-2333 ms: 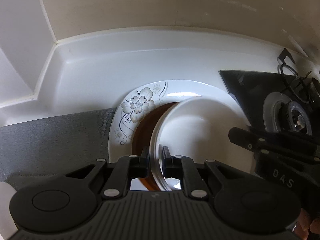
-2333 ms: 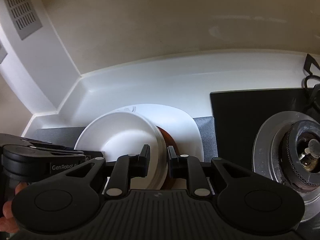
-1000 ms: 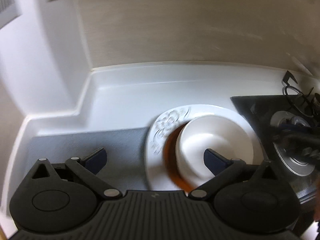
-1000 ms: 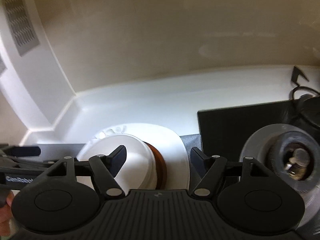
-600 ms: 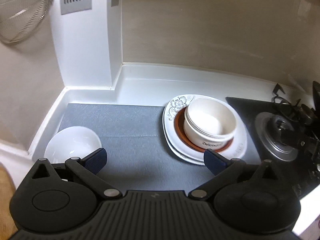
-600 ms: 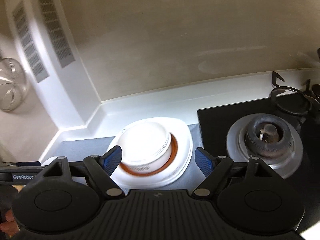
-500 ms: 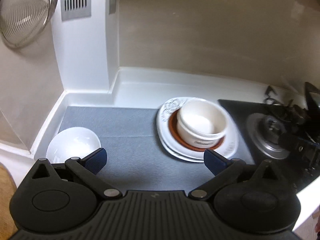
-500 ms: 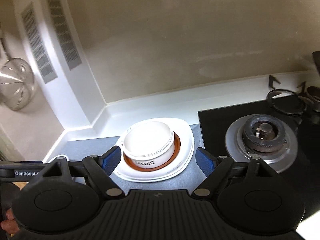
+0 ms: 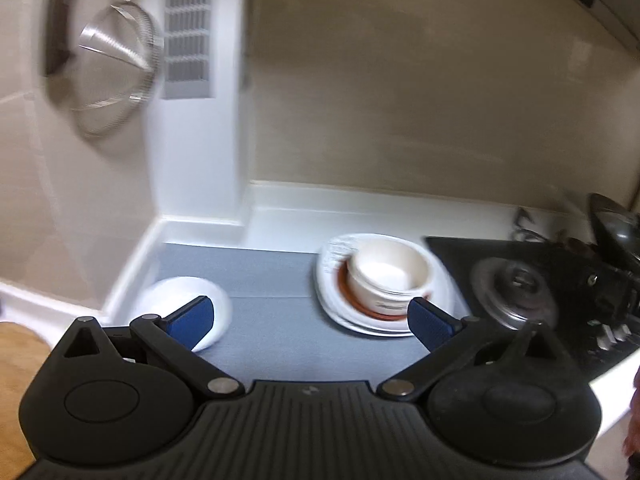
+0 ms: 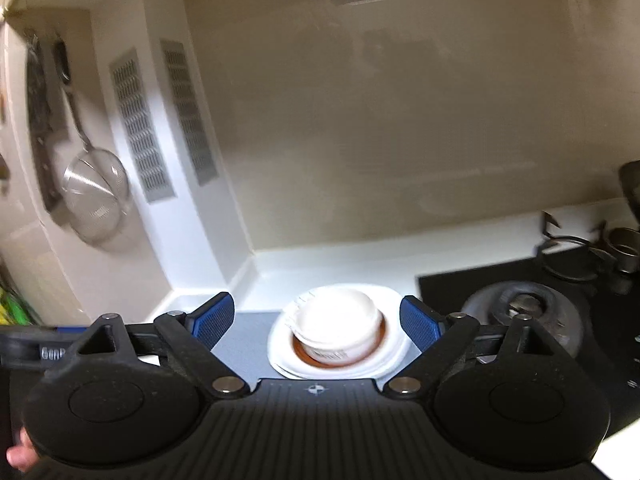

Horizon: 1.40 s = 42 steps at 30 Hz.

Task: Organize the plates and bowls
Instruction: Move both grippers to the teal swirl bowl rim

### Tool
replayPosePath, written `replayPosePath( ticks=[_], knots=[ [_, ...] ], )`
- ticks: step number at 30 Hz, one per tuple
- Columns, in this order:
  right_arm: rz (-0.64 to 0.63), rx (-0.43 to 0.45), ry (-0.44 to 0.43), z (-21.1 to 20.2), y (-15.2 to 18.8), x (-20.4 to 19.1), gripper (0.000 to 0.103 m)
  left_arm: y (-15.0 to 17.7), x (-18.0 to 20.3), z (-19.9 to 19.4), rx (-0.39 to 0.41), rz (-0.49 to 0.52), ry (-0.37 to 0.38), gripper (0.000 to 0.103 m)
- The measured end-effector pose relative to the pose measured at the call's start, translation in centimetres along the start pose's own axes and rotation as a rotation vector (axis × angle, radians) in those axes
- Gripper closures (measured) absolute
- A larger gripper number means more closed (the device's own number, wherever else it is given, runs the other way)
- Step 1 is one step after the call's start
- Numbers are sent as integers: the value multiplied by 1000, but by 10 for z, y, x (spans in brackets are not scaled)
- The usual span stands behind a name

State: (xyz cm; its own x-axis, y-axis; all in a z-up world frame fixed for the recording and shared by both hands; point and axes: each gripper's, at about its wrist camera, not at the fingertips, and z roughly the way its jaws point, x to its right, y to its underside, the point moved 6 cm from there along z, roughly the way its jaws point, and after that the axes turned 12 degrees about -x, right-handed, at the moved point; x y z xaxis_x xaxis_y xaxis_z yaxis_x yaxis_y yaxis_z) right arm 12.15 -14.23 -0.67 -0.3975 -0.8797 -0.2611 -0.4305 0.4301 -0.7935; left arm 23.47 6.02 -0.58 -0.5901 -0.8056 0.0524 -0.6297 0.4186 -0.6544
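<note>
A cream bowl (image 9: 388,276) sits on a brown plate (image 9: 344,288), which lies on a white flowered plate (image 9: 444,300) on the grey mat (image 9: 276,280). A second white bowl (image 9: 176,292) stands alone at the mat's left end. My left gripper (image 9: 310,316) is open and empty, well back from the stack. In the right wrist view the same stack shows as the cream bowl (image 10: 340,320) on the white plate (image 10: 396,356). My right gripper (image 10: 316,320) is open and empty, back from the stack.
A black gas hob with a burner (image 9: 516,284) lies right of the stack; it also shows in the right wrist view (image 10: 524,308). A metal strainer (image 9: 116,68) hangs on the left wall beside vent grilles (image 9: 188,28). A wooden surface (image 9: 16,344) is at far left.
Both grippers let go of the cream bowl, opened wide and pulled back and up from the stack. The second white bowl and the wall strainer have come into view.
</note>
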Motion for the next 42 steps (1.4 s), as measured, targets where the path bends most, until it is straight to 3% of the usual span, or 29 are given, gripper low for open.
replayPosePath(
  ticks=[11, 22, 25, 30, 42],
  knots=[
    [-183, -119, -216, 40, -3, -37, 11, 28, -43, -15, -37, -235, -171, 0],
    [-313, -273, -427, 86, 12, -76, 11, 83, -108, -38, -114, -496, -445, 0],
    [-338, -318, -470, 97, 18, -92, 11, 93, -126, -39, -151, -541, -483, 0],
    [-379, -379, -486, 117, 31, -118, 11, 99, -151, -17, -250, -539, -482, 0],
    [-412, -525, -392, 174, 61, -164, 11, 92, -198, 65, -450, -499, -353, 0]
  ],
)
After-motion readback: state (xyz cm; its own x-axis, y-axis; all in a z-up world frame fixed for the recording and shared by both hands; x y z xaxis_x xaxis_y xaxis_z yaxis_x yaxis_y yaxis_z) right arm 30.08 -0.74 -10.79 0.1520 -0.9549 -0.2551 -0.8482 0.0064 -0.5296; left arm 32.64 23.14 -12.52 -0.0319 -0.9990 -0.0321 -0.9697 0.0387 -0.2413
